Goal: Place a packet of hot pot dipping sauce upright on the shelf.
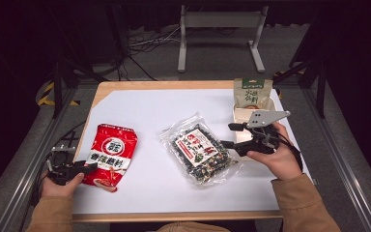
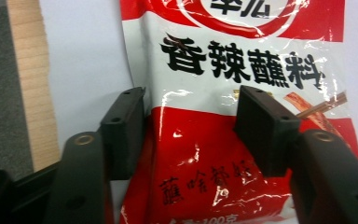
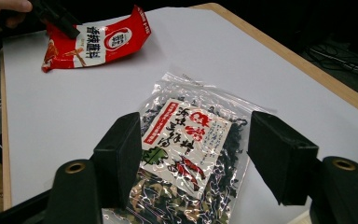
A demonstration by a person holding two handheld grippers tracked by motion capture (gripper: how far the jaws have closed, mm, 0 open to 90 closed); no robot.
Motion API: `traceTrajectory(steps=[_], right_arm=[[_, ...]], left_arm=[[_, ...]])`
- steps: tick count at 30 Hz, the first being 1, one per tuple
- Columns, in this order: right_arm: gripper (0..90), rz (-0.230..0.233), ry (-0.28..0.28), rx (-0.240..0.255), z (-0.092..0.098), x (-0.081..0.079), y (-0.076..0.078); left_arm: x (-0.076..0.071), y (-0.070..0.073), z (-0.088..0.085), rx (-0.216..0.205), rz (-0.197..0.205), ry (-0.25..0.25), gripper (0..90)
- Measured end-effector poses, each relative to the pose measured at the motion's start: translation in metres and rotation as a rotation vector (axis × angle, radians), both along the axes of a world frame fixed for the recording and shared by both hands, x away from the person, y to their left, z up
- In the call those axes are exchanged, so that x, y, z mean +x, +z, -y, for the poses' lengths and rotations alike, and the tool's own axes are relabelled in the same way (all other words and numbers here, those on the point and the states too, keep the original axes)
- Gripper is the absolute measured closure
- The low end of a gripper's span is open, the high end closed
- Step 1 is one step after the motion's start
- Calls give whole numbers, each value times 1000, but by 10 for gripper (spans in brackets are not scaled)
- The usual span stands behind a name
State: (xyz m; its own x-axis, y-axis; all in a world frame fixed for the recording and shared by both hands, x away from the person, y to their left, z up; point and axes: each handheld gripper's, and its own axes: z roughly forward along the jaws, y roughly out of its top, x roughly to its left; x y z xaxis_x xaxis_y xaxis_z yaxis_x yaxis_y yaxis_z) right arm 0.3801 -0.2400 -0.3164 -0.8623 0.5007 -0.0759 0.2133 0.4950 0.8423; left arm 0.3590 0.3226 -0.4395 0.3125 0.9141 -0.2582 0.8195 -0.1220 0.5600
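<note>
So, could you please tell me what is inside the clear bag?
The clear bag holds dark, dried leafy pieces, visible around its edges. A white and red printed label covers the middle, so what lies beneath it is hidden.

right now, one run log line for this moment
left gripper: open, astride red packet | right gripper: open, over clear packet | table

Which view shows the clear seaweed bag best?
The right gripper view: the clear seaweed bag lies close between the open jaws, label readable. The high view shows the bag whole but small. The left gripper view faces the red packet.
</note>
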Motion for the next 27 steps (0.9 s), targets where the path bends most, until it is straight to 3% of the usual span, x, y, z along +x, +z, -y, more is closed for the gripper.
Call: traceTrajectory(steps=[3,9,12,18,22,27], right_arm=[[352,1,1,-2,-1,0,0],[350,2,10,-5,-3,-1,-1],[350,1,12,-10,-4,0,-2],[349,-3,15,-12,-5,-1,-3],[349,-2,20,-19,-7,-1,-3],[349,-1,25,-19,-8,-2,-3]], left_arm=[[0,1,2,9,-1,-2,487],[-1,8,12,78,0,-14,574],[-1,9,14,88,0,-8,636],[-3,12,13,77,11,-10,740],[-5,12,11,40,36,-2,783],[-11,19,16,18,90,-32,805]])
